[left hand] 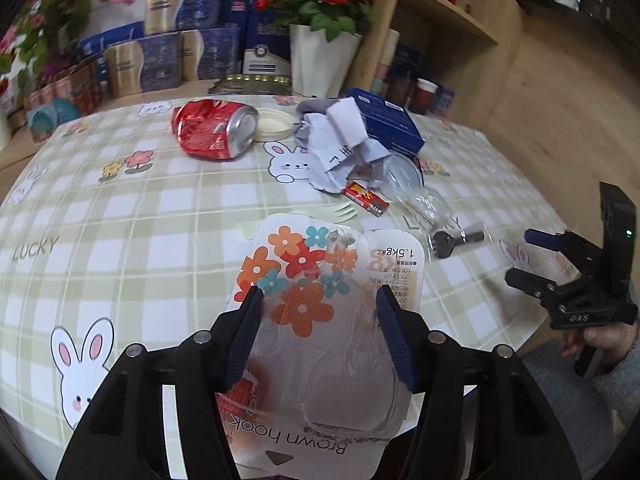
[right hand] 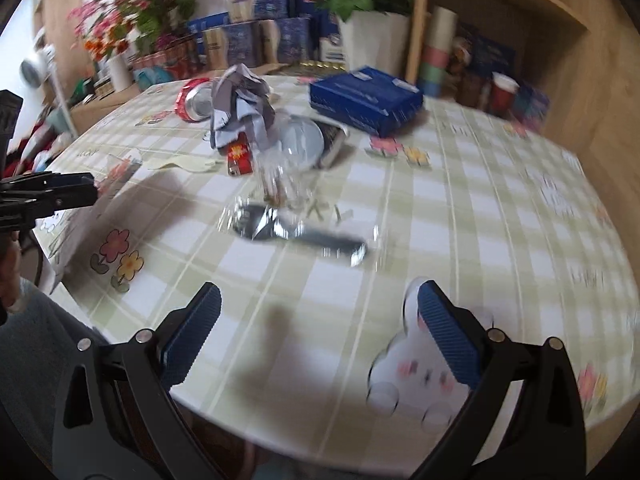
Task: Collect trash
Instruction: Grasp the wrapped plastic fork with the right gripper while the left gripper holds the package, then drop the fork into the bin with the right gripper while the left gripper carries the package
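Note:
My left gripper [left hand: 320,294] is shut on a clear blister pack [left hand: 340,364] printed with flowers and "Brown hook". The pack hangs tilted off the checked tablecloth [left hand: 120,240]; the right wrist view shows it [right hand: 88,216] at the left edge. My right gripper [right hand: 318,292] is open and empty over the table's near edge, and also shows as the right gripper [left hand: 524,256] in the left wrist view. On the table lie a crushed red can [left hand: 216,130], crumpled paper [left hand: 340,148], a small red packet [left hand: 366,198], a pale plastic fork [left hand: 340,212] and a black spoon in clear wrap [right hand: 296,232].
A blue box [left hand: 388,120] and a round silver tin [left hand: 404,170] lie behind the paper, with a pale lid [left hand: 272,122] by the can. A white flowerpot [left hand: 324,56] and stacked boxes stand at the back. Wooden shelves [left hand: 448,12] rise at the right.

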`<act>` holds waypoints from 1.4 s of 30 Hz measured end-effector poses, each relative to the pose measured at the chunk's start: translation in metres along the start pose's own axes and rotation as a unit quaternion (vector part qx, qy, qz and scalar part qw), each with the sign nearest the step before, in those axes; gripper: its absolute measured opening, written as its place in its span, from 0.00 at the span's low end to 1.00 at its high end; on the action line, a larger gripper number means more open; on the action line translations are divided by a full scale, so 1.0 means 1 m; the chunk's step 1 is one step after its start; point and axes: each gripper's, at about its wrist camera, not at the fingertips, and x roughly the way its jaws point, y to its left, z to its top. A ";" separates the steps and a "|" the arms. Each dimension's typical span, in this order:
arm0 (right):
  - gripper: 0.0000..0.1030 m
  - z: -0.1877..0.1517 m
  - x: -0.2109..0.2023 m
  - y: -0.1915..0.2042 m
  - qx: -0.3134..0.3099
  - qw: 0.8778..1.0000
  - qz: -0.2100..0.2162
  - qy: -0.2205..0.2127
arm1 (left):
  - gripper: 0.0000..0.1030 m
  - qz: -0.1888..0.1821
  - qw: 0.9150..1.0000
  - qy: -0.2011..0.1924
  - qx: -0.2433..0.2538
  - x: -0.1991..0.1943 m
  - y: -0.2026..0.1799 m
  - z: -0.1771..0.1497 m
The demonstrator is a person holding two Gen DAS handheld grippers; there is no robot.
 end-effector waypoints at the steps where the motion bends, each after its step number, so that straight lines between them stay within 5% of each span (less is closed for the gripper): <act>1: 0.94 0.008 0.006 -0.006 0.010 1.000 0.014 0.002 | 0.55 0.001 1.000 -0.003 -0.012 -0.002 0.003 0.000; 7: 0.94 0.043 0.051 -0.010 -0.022 0.998 0.045 0.044 | 0.55 0.008 1.000 -0.014 -0.023 -0.018 0.006 0.001; 14: 0.90 0.042 0.074 0.011 -0.094 0.988 0.073 0.103 | 0.55 0.013 0.999 -0.022 -0.021 -0.039 0.002 -0.004; 17: 0.74 0.039 0.067 0.013 -0.088 0.988 0.076 0.106 | 0.55 0.014 0.999 -0.023 -0.018 -0.044 0.000 -0.006; 20: 0.40 0.035 0.057 0.015 -0.078 0.988 0.082 0.101 | 0.55 0.015 0.999 -0.023 -0.016 -0.048 -0.005 -0.008; 21: 0.21 0.033 0.054 0.015 -0.075 0.988 0.086 0.101 | 0.55 0.012 0.999 -0.023 -0.018 -0.049 -0.005 -0.008; 22: 0.17 0.029 0.050 0.017 -0.071 0.989 0.084 0.096 | 0.55 0.009 0.999 -0.023 -0.022 -0.051 -0.006 -0.009; 32: 0.11 -0.002 0.003 0.029 0.050 0.993 0.104 0.020 | 0.55 -0.005 0.999 -0.029 -0.036 -0.077 -0.019 -0.024; 42: 0.09 -0.035 -0.051 0.050 0.144 0.973 0.179 -0.036 | 0.55 -0.012 0.998 -0.042 -0.051 -0.109 -0.027 -0.051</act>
